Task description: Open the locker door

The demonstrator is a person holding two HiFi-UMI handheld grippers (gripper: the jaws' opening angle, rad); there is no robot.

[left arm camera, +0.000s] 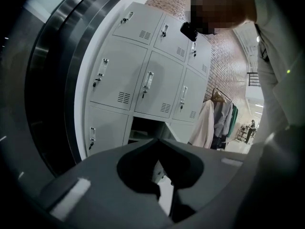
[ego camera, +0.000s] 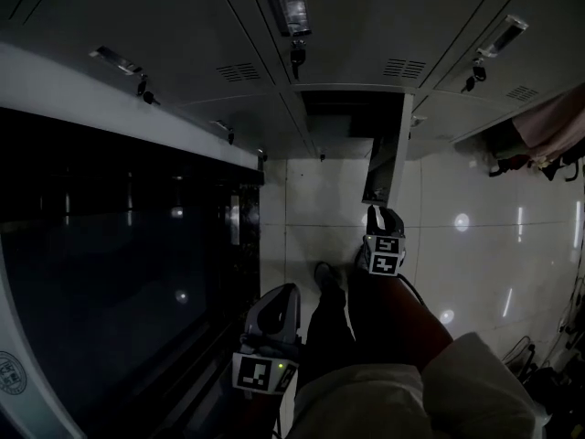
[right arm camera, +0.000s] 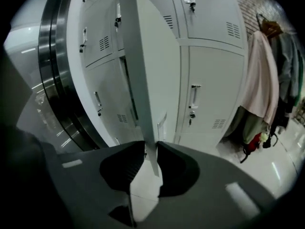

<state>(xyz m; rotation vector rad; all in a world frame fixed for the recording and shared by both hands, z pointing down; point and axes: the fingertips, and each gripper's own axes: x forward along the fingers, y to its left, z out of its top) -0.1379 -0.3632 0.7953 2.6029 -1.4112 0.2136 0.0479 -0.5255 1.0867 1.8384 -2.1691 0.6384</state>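
A grey locker door (ego camera: 388, 154) stands swung out from its dark open compartment (ego camera: 343, 112) in the bottom row of a bank of grey lockers. My right gripper (ego camera: 385, 210) is at the door's free lower edge. In the right gripper view the thin door edge (right arm camera: 150, 70) runs down between the two fingertips, and the right gripper (right arm camera: 151, 147) is shut on it. My left gripper (ego camera: 279, 291) hangs lower left, away from the lockers, holding nothing. In the left gripper view the left gripper (left arm camera: 158, 140) has its tips together, and the open compartment (left arm camera: 143, 130) shows beyond it.
A large dark glass-fronted unit with a curved white rim (ego camera: 110, 245) fills the left side. Closed lockers with keys in their locks (ego camera: 297, 58) surround the open one. Coats (ego camera: 548, 135) hang to the right. The person's legs (ego camera: 366, 318) stand on a glossy white tiled floor (ego camera: 475, 245).
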